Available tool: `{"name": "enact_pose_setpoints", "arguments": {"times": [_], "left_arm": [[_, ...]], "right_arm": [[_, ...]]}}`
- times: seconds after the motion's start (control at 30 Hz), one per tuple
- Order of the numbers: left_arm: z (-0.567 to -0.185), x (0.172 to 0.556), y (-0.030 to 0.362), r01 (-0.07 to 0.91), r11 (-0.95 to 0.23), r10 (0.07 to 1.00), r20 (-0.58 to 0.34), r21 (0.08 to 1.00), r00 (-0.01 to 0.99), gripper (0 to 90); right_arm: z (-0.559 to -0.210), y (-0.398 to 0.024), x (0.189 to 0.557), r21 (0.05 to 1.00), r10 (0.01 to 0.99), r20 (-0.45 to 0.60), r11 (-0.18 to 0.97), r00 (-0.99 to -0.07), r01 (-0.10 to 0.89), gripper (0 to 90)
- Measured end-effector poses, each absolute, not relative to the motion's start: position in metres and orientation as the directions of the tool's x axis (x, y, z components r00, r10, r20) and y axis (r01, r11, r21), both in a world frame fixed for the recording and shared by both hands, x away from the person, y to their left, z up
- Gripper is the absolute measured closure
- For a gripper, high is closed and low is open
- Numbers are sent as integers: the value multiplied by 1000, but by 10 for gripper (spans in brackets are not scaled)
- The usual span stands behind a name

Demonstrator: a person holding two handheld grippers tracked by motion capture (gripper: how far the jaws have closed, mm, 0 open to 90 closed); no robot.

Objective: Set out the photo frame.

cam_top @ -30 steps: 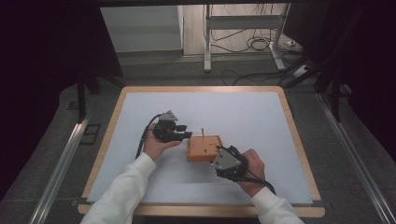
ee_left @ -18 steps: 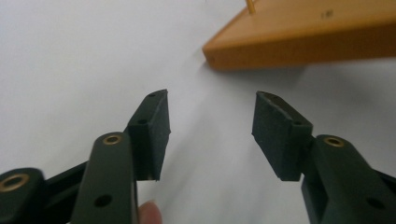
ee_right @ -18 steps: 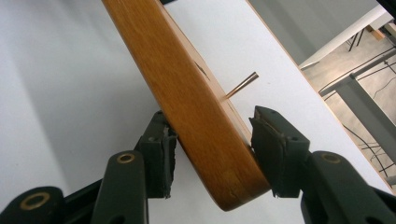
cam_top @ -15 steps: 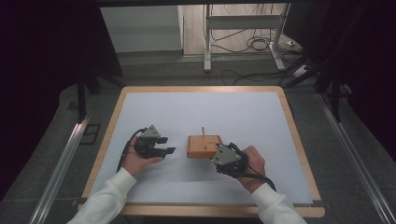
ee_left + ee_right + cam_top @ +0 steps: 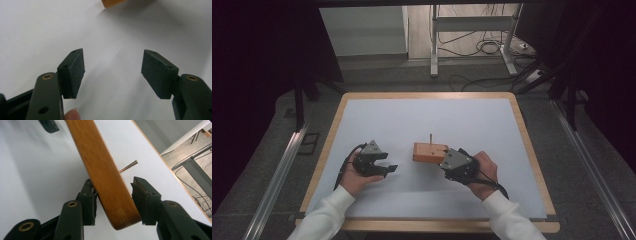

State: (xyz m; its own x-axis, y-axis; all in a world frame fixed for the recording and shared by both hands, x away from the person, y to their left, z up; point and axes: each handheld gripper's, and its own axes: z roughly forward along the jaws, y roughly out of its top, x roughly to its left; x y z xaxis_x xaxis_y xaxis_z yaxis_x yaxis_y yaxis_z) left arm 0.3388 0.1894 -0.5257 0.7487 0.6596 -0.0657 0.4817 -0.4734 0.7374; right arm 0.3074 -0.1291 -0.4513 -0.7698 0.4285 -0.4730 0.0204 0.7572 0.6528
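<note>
- High view gives you the table (image 5: pixel 362 115), a pale sheet framed in light wood, with the wooden block (image 5: pixel 430 152) lying a little right of centre and nearer your edge than the far one.
- Treat the wooden block as stiff and solid: judged by its thick varnished body it should be light enough for one gripper, but the smooth finish may slip, so clamp across its flat faces near a rounded corner, not on the edge.
- Your right gripper (image 5: pixel 452 161) sits at the block's right end, hand low on the table, wrist angled inward toward the centre.
- In the right gripper view the jaws straddle the block's corner; the left pad (image 5: pixel 90 202) looks pressed to the wood, the other just beside it, so whether the pinch is firm cannot be told.
- Your left gripper (image 5: pixel 384 167) rests well apart from the block, aimed toward it, jaws spread wide over bare table.
- Leave the thin peg (image 5: pixel 431 138) alone; standing upright from the block, it looks fragile and could snap.
</note>
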Motion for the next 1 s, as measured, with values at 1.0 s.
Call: {"name": "enact_pose_setpoints", "arguments": {"times": [1.0], "left_arm": [[-531,338,195,501,-457,678,-77,735,731,330]], "right_arm": [[-418,-108,338,613,365,-459,790,-810,9,690]]}}
